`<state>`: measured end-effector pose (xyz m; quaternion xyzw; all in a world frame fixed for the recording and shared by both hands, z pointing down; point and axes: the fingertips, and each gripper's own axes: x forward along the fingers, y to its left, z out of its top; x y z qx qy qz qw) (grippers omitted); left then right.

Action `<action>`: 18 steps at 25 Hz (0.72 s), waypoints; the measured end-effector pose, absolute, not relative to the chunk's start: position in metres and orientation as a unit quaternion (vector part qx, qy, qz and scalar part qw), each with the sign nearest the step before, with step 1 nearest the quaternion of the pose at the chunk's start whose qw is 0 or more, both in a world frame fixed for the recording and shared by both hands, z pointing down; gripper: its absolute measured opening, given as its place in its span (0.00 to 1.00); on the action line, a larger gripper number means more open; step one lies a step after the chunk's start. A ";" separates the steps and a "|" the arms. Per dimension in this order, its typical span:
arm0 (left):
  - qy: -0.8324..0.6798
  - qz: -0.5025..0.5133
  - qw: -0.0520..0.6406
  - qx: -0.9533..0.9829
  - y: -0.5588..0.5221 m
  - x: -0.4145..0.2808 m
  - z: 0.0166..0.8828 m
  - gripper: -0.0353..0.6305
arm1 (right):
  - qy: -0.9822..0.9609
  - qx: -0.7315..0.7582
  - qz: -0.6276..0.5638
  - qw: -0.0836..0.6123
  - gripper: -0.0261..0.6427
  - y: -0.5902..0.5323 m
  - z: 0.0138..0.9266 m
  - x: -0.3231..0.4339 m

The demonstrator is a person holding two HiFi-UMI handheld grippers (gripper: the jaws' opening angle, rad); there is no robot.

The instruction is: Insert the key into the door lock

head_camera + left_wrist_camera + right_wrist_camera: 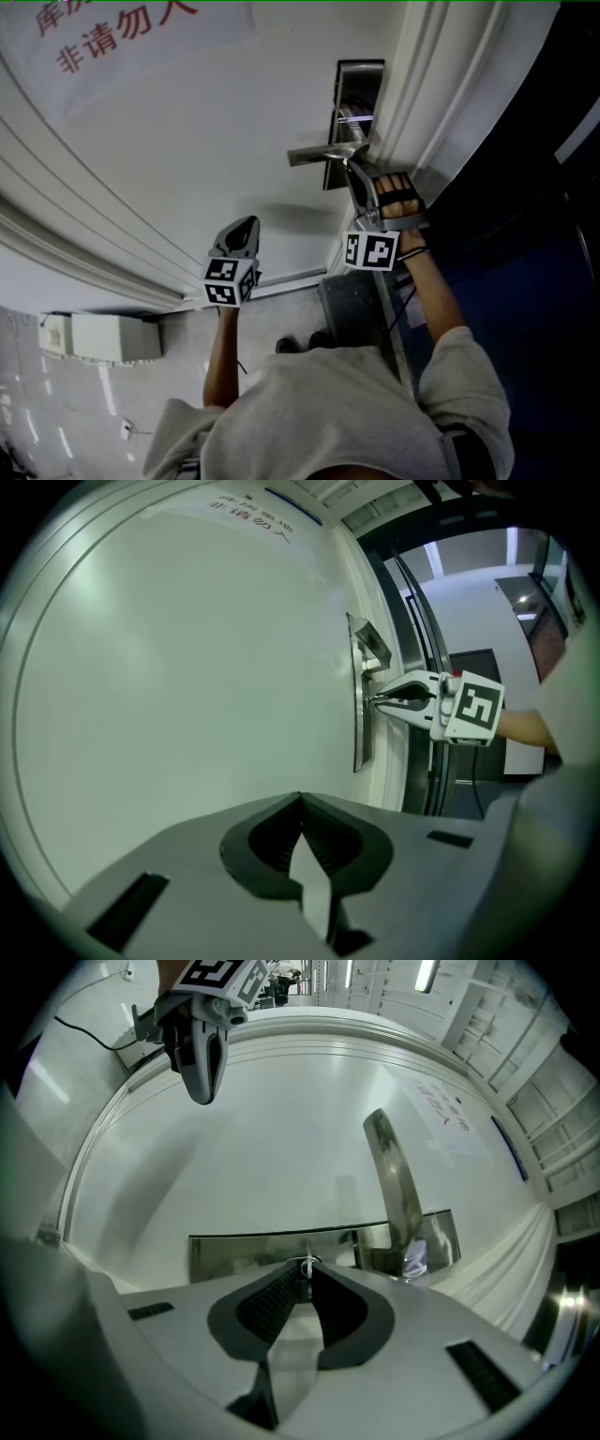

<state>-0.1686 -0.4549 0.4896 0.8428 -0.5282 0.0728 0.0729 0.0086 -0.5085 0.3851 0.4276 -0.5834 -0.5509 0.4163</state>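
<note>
A steel lock plate (360, 80) with a lever handle (314, 155) sits on the white door (187, 141). My right gripper (351, 169) is level, with its tips against the plate just below the handle. In the right gripper view the jaws (307, 1269) stand nearly together on a small silver key (307, 1262), which meets the lock plate (234, 1251) beside the handle (394, 1176). My left gripper (249, 223) hovers to the left before the bare door, shut and empty (302, 797). From there I see the right gripper (380, 698) at the plate (359, 733).
A paper notice (122, 37) with red characters hangs on the door at upper left. The moulded door frame (422, 103) runs right of the lock, with a dark opening (544, 234) beyond. A white box (108, 337) stands by the floor.
</note>
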 end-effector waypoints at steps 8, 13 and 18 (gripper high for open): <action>-0.532 0.073 0.070 0.841 -0.447 -0.171 0.487 0.08 | -0.589 0.416 -0.542 0.432 0.24 -0.508 0.394 0.008; -0.527 0.076 0.069 0.843 -0.444 -0.166 0.487 0.08 | -0.590 0.422 -0.542 0.425 0.24 -0.501 0.390 0.011; -0.523 0.076 0.068 0.846 -0.445 -0.163 0.485 0.08 | -0.591 0.435 -0.539 0.414 0.24 -0.485 0.386 0.020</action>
